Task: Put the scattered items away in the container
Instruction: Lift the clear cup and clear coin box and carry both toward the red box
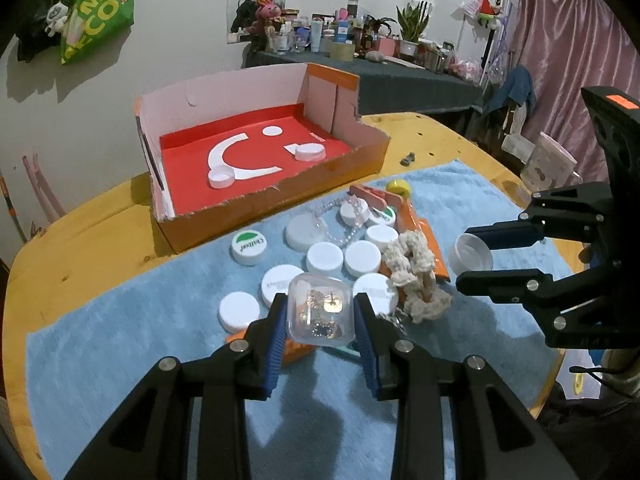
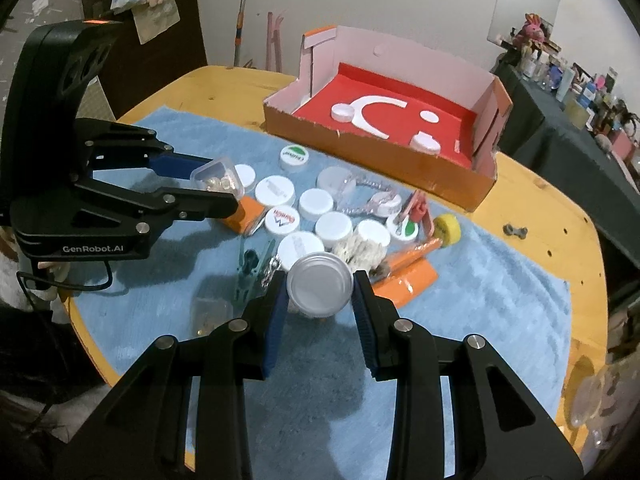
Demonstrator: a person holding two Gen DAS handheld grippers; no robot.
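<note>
My left gripper [image 1: 321, 316] is shut on a small clear plastic box [image 1: 320, 312] of shiny trinkets, lifted above the blue towel [image 1: 120, 340]. My right gripper [image 2: 320, 292] is shut on a white jar with a silvery lid [image 2: 319, 283], also off the towel. Each gripper shows in the other's view: the right [image 1: 480, 258] with its jar [image 1: 470, 252], the left [image 2: 228, 186] with the clear box [image 2: 218, 178]. The orange cardboard box with a red floor [image 1: 280, 204] stands beyond the pile and holds two white caps [image 1: 221, 177]. Several white caps [image 1: 325, 257] lie scattered on the towel.
A cream scrunchie [image 1: 412, 276], an orange packet [image 1: 430, 240], a yellow cap [image 1: 398, 187], a bead chain [image 1: 348, 220] and teal clips [image 2: 250, 268] lie among the caps. The round wooden table [image 1: 80, 240] ends close to the towel. A small metal piece [image 1: 408, 158] lies right of the box.
</note>
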